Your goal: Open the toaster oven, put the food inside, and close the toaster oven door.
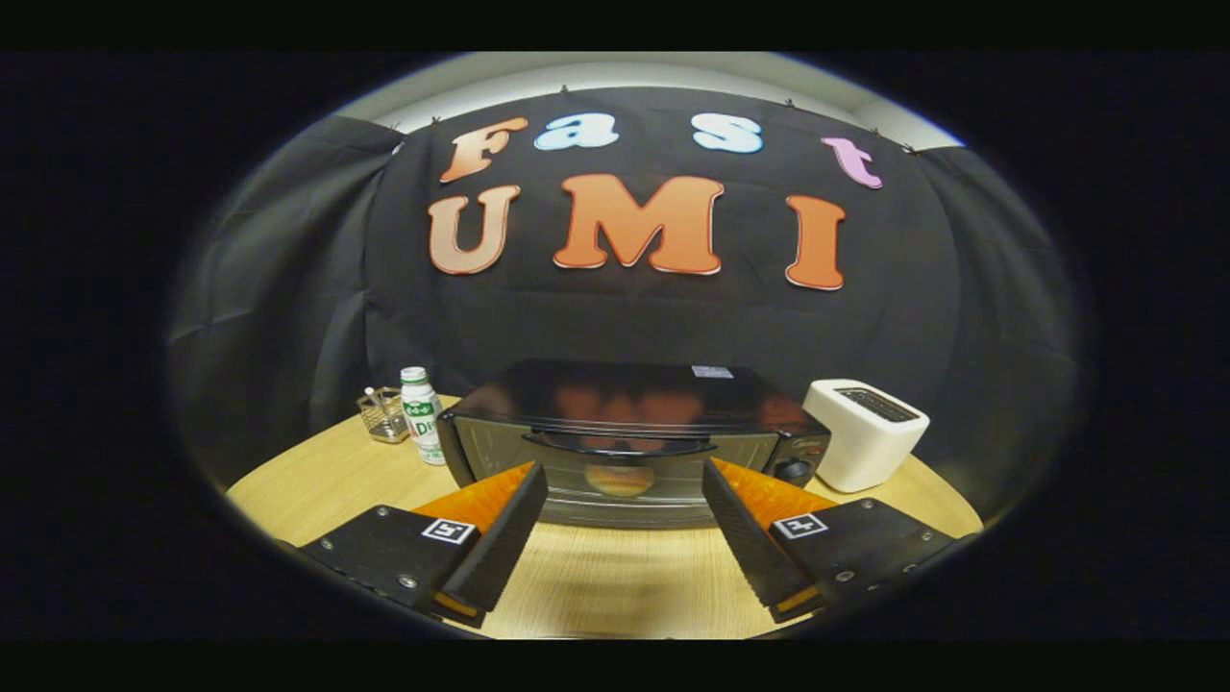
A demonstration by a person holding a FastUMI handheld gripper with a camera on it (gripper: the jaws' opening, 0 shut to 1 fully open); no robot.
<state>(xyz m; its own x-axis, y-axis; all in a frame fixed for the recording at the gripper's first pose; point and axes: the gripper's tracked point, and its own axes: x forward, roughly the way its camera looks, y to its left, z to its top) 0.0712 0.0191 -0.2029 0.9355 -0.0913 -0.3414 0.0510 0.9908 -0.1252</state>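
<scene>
Risks: snagging bottle (421,415) left of toaster oven (629,437) w/ a wide swing; missing door handle (620,444) if approach too low; bumping white toaster (865,432) on right. Fingers (519,524) spread wide, empty. Oven on table (317,481), door shut, just beyond fingers, centred btwn them. Something round seen thru glass — can't tell what.

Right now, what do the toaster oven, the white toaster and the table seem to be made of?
Toaster oven: likely black painted metal, glossy, since its top mirrors the wall; the door looks like glass.
White toaster: probably matte plastic, with smooth rounded corners.
Table: light wood or wood-look laminate, showing grain lines.
The gripper is open, its fingers just before the oven door.
</scene>
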